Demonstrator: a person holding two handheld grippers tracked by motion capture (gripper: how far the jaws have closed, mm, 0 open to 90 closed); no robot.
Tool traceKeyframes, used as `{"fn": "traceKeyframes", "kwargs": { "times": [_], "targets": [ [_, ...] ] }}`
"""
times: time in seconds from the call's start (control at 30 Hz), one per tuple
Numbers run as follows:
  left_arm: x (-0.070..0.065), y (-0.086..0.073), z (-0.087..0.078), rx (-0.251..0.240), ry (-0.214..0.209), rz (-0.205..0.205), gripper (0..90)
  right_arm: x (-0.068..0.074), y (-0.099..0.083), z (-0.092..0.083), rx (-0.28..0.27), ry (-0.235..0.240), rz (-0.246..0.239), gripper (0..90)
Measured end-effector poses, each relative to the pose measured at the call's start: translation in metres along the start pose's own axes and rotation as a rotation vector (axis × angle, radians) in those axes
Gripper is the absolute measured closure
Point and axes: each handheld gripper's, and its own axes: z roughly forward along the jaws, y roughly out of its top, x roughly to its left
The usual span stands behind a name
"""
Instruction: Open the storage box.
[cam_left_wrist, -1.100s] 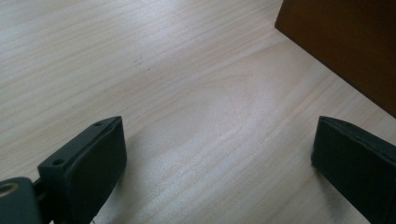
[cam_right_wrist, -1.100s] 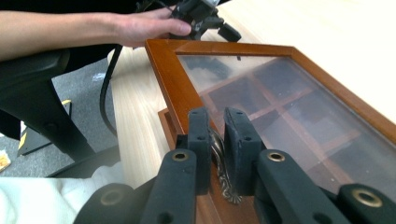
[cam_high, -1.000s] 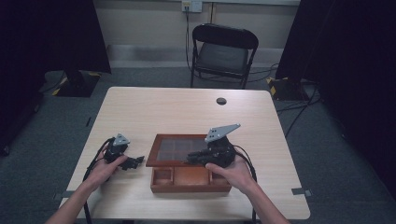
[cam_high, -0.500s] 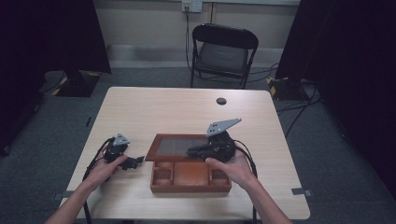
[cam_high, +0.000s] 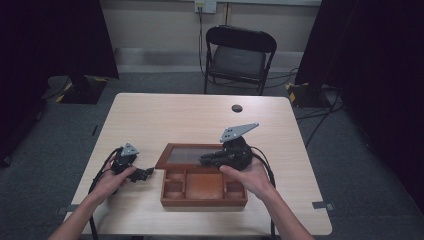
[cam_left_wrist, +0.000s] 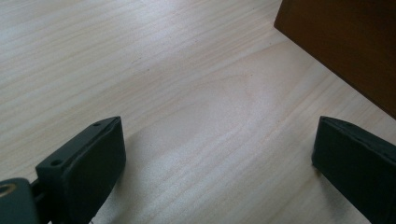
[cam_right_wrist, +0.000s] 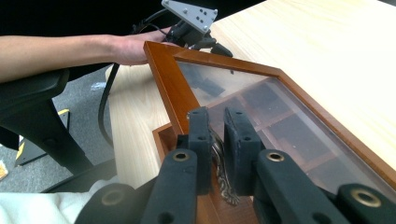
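A: The wooden box (cam_high: 204, 187) sits near the person's edge of the table (cam_high: 200, 115), and its glass-paned lid (cam_right_wrist: 261, 112) stands partly raised. In the right gripper view a small ornate metal latch (cam_right_wrist: 219, 158) on the lid's front rail is pinched between the jaws of the right gripper (cam_right_wrist: 215, 140), which are nearly together on it.

B: So the step in hand looks like swinging the lid on its hinge, with that latch as the handle?

A: That seems the fair reading, though whether it is opening or closing cannot be told from this moment. Either way the next move calls for an arc about the hinge line, with the grip firm, since the latch is thin and could slip.

B: And the left gripper (cam_high: 145, 173)?

A: It rests on the table just beside the box's left side. Its own view shows its jaws spread wide over bare wood, nothing between them, with a dark corner of the box at the upper right.

B: What does the high view add?

A: The box's open compartments (cam_high: 200, 184) below the lid, apparently empty, and a small dark disc (cam_high: 237, 108) well apart at the far edge.
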Motion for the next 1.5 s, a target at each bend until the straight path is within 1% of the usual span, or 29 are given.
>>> {"fn": "traceKeyframes", "kwargs": {
  "times": [0.1,0.23,0.4,0.9,1.13,1.5],
  "targets": [
    [0.000,0.000,0.000,0.000,-0.003,-0.003,2.1,-0.001,0.002,-0.001,-0.006,-0.001,0.006,82.6],
    [0.000,0.000,0.000,0.001,-0.001,0.002,1.9,-0.003,0.005,-0.002,-0.012,-0.005,0.003,82.7],
    [0.001,0.000,0.000,0.006,0.000,0.010,1.9,-0.003,0.007,-0.002,-0.012,-0.003,0.003,82.8],
    [0.001,0.000,0.000,0.006,0.001,0.011,1.8,-0.006,0.013,-0.003,-0.017,-0.010,0.008,82.8],
    [0.001,0.000,0.000,0.006,0.000,0.010,1.8,-0.009,0.015,-0.004,-0.023,0.001,0.017,82.9],
    [0.001,0.000,0.000,0.008,0.000,0.010,1.8,-0.012,0.018,-0.005,-0.030,0.000,0.021,82.9]
  ]
}}
